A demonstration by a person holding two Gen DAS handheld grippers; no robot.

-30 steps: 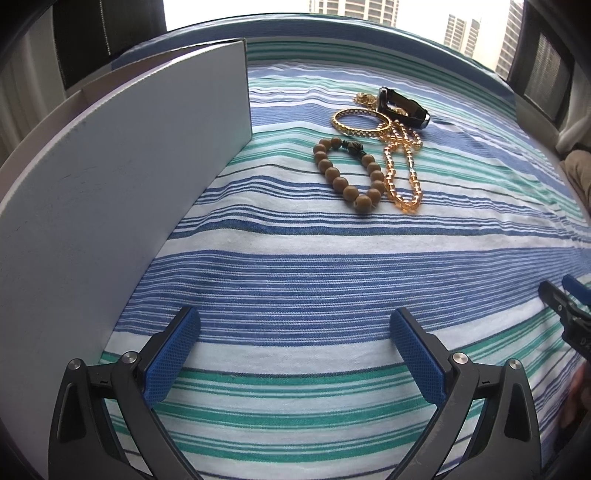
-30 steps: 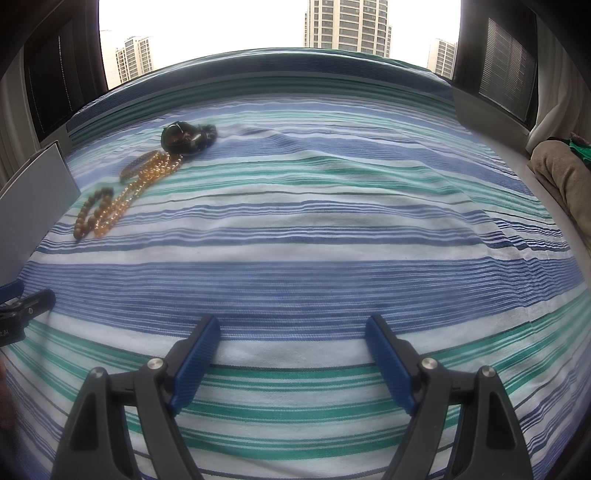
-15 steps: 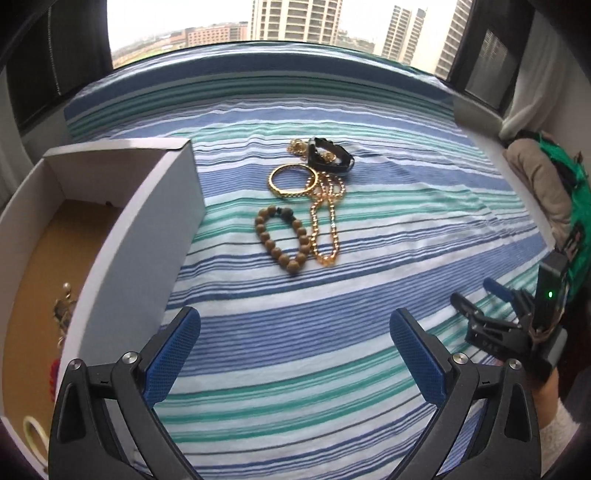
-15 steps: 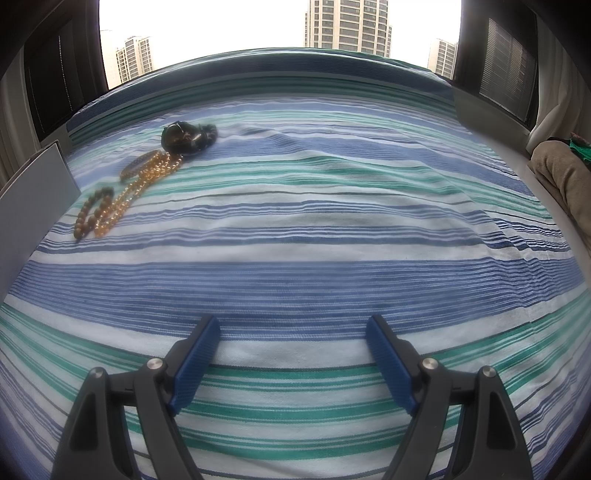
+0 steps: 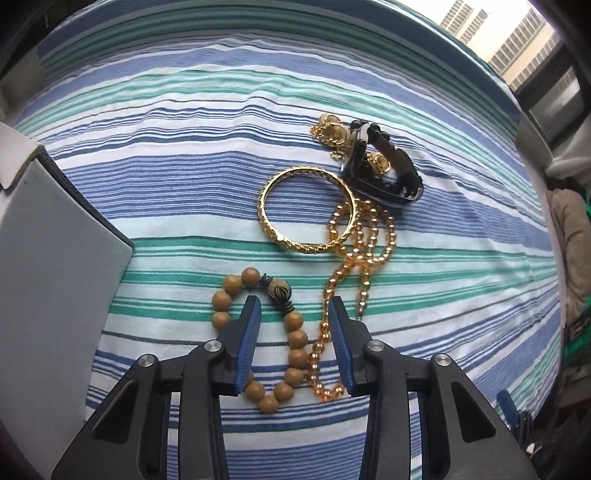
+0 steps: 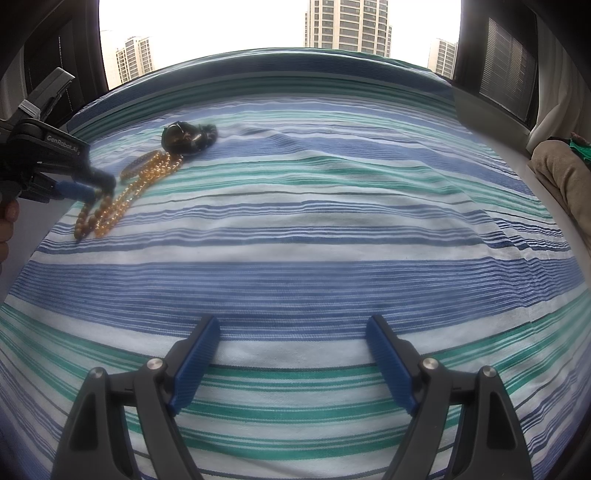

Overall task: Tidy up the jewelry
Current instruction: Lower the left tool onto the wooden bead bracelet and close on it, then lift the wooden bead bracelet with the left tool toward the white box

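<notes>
- Left gripper [image 5: 294, 306] low over the striped bedspread [image 5: 207, 177], jaws half closed, blue pads standing on either side of the right part of the wooden bead bracelet [image 5: 291, 334]; pads not yet pressing on the beads, nothing held.
- Amber bead necklace [image 5: 364, 240] just beside that bracelet, one strand running inside the right pad [image 5: 338, 332], so in the way of a clean grip.
- Gold bangle [image 5: 309, 209] further ahead, lying over the upper loop of the amber necklace.
- Black strap bracelet [image 5: 384, 171] behind the bangle, touching it, with small gold coin-like pieces [image 5: 332, 133] beside and partly under it.
- White box wall [image 5: 55, 266] at the left, flat and matte, close to the wooden bracelet but not touching.
- Wooden beads round, dull and brown, one carved striped bead at the top; amber beads small, glossy, half transparent; bangle thin with an engraved rim.
- Right gripper [image 6: 293, 354] opened wide, empty, over bare cloth, well apart from the jewelry.
- From the right wrist view, left gripper [image 6: 98, 188] seen at the far left over the wooden beads [image 6: 86, 219], with the amber strand [image 6: 147, 173] and the dark strap [image 6: 186, 136] beyond.
- Cloth woven, with blue, green and white stripes, a little wrinkled.
- Window behind with tall buildings [image 6: 347, 24], dark frames, a curtain [image 6: 557, 85] at the right.
</notes>
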